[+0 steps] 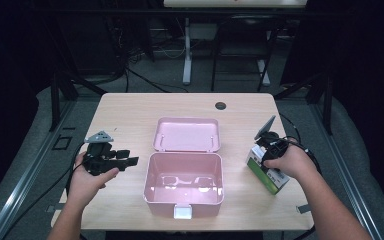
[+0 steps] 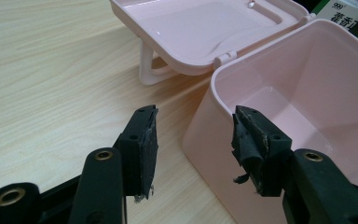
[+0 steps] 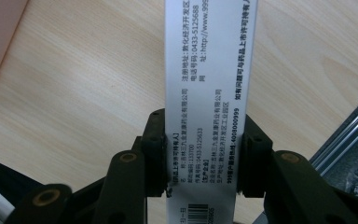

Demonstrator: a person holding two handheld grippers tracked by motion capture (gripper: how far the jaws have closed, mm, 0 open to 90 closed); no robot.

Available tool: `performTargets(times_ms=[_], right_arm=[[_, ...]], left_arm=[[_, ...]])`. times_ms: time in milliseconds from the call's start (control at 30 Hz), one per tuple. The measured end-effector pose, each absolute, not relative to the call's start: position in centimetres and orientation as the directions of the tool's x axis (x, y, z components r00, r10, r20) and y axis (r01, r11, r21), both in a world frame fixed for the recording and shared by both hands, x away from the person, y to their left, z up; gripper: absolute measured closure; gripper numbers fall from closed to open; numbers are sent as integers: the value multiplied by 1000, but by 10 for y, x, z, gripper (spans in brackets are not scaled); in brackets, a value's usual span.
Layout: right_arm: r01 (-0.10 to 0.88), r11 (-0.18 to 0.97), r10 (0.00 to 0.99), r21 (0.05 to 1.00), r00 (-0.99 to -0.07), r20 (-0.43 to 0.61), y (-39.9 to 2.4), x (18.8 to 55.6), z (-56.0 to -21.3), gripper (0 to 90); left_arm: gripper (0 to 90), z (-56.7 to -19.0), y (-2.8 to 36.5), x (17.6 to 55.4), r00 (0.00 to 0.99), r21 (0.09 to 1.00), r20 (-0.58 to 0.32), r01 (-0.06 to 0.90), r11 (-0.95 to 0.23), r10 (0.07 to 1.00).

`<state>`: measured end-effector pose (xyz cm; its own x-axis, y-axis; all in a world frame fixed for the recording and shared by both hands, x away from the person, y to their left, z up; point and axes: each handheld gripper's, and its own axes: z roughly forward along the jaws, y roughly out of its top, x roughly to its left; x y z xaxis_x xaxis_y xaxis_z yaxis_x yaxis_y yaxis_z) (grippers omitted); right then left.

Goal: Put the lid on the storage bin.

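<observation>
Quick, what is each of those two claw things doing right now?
Left gripper: open, holding nothing, beside the pink box.
Right gripper: closed on the green and white carton.

The person's left forearm is coming in from the bottom left of the high view, the left hand wrapping around the body of the black two-jaw left gripper, which is lying roughly level and pointing toward the right. In the left gripper view its jaws are standing wide apart, with nothing pressing on their worn black pads.

The right forearm is reaching in from the bottom right at a slant, the right hand gripping the black two-jaw right gripper and tilting it downward. Its jaws are pressing from both sides on the narrow white printed face of a green-and-white cardboard box.
</observation>
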<state>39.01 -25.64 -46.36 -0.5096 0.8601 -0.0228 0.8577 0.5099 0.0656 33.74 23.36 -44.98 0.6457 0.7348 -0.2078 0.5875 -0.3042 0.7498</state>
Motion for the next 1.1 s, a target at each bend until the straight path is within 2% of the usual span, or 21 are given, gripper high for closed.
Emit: performTargets(times_ms=[1100], right_arm=[[782,617,787,88,-615,-51,-217,373,-385,616]], left_arm=[[500,-450,234,338,645,747,-211,591,-304,734]])
